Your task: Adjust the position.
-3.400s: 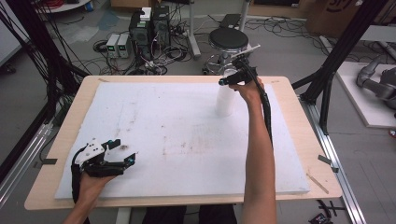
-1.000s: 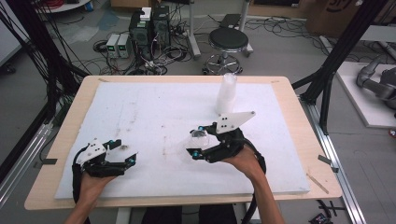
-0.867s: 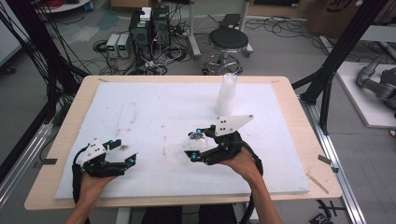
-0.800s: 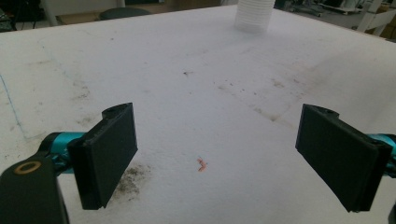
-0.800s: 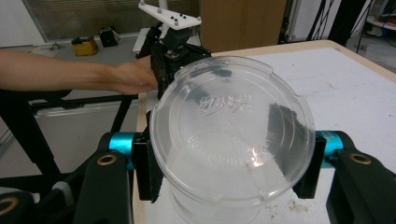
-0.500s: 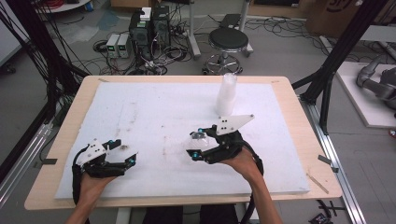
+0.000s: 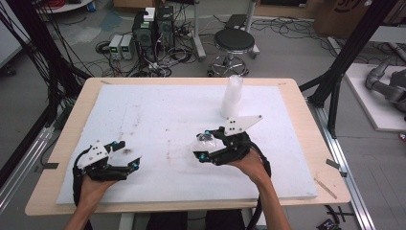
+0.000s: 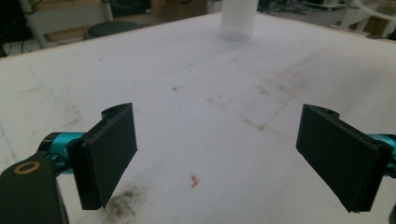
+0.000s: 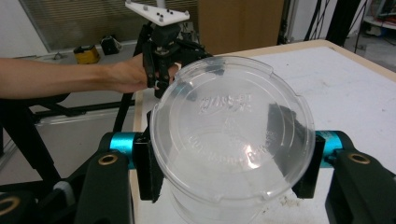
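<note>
One clear cup (image 9: 232, 140), perhaps one cup stack (image 7: 232, 96)

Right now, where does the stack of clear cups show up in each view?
High view: the cup stack stands upright at the far middle of the white board.
Left gripper view: top centre, cut off by the frame.
Right gripper view: not in it.
Shared landmark: the white board.
</note>
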Demonstrator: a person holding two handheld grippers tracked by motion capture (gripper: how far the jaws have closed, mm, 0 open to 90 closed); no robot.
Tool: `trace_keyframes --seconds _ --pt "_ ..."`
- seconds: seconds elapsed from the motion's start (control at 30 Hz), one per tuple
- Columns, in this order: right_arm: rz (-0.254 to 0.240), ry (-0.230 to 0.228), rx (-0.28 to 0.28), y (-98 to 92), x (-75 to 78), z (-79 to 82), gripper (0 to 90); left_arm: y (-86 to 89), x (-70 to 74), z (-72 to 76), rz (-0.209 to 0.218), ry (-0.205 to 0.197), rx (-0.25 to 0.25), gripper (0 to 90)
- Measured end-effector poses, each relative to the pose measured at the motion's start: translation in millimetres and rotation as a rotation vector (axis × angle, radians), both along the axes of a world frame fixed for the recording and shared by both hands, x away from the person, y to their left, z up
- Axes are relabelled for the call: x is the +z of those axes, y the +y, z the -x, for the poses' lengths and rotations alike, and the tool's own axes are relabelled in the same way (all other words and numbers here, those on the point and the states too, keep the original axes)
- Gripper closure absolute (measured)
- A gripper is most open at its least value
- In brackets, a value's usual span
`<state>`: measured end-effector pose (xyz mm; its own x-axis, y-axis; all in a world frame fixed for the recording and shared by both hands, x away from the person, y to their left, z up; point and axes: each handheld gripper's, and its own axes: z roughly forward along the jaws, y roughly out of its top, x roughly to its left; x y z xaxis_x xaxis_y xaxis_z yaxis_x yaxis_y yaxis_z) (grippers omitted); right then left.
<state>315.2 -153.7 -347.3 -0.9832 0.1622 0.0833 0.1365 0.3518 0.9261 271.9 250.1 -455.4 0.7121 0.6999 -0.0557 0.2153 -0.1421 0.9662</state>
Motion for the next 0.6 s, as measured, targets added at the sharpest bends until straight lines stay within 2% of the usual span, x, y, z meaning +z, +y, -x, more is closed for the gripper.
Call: trace_keyframes --seconds 0.13,0.17,0.4,0.47,0.6 --pt "-0.013 -0.003 0.014 0.6 2.1 -3.1 41.7 1.3 16.5 -3.5 0.013 -0.026 -0.093 12.3" --pt "-0.016 -0.003 0.021 0.6 2.4 -3.5 41.7 1.9 21.4 -5.9 0.011 -0.023 -0.127 12.3" --pt "-0.030 -0.013 0.038 -0.5 3.6 -4.1 41.7 -1.1 40.6 -18.3 0.007 -0.021 -0.269 12.2" --pt "-0.031 -0.009 0.042 -1.1 4.3 -3.7 41.7 -6.2 46.9 -20.8 0.029 -0.024 -0.311 12.1" --pt "-0.046 -0.008 0.050 -1.4 6.0 -2.7 41.8 -24.0 57.9 -23.8 0.041 -0.047 -0.365 12.0"
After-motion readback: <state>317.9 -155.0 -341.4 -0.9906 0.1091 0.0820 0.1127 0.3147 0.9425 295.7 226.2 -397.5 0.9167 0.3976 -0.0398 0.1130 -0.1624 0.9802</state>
